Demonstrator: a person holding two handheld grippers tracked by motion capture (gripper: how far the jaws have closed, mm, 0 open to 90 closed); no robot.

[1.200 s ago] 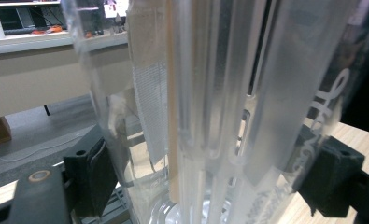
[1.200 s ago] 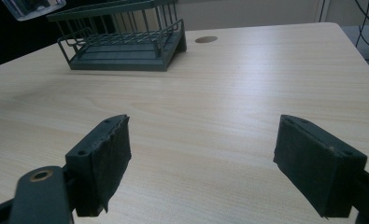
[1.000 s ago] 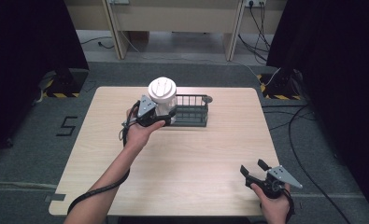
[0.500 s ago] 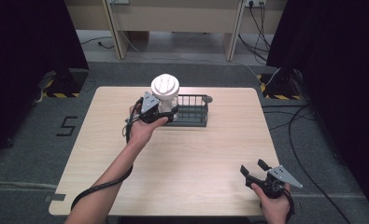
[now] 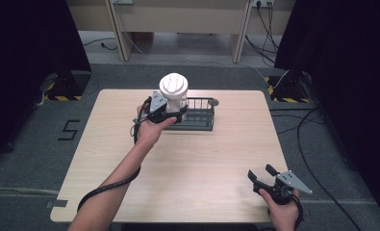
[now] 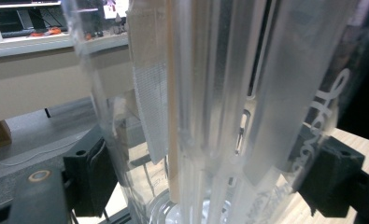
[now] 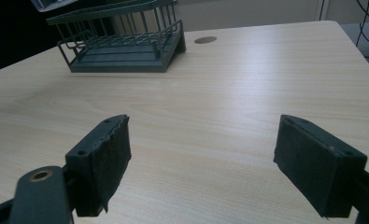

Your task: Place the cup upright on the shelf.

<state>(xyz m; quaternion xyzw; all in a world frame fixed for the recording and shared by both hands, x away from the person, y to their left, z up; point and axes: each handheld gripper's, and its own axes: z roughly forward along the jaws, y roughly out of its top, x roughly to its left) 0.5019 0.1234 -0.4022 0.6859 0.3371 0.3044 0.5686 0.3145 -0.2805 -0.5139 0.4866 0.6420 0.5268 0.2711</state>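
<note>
A clear ribbed plastic cup (image 5: 173, 91) with a white lid is held upright by my left gripper (image 5: 174, 113) at the left end of a dark wire rack (image 5: 200, 113). In the left gripper view the cup's wall (image 6: 210, 116), with pale lettering on it, stands between the two black pads (image 6: 89, 177), and my left gripper (image 6: 210, 184) is shut on it. Near the table's front right corner my right gripper (image 5: 259, 172) is open with nothing in it. The right gripper view has its pads (image 7: 102, 163) wide apart over bare wood, around my right gripper (image 7: 210, 163).
The rack (image 7: 121, 42) sits at the far middle of the light wooden table (image 5: 202, 163), beside a small brown disc (image 7: 205, 40) set in the top. Desk legs and cables stand on the floor beyond the table, with dark curtains on both sides.
My left gripper has carried the cup a little to the right and farther from the person, toward the rack's left end. The right gripper has stayed where it was.
</note>
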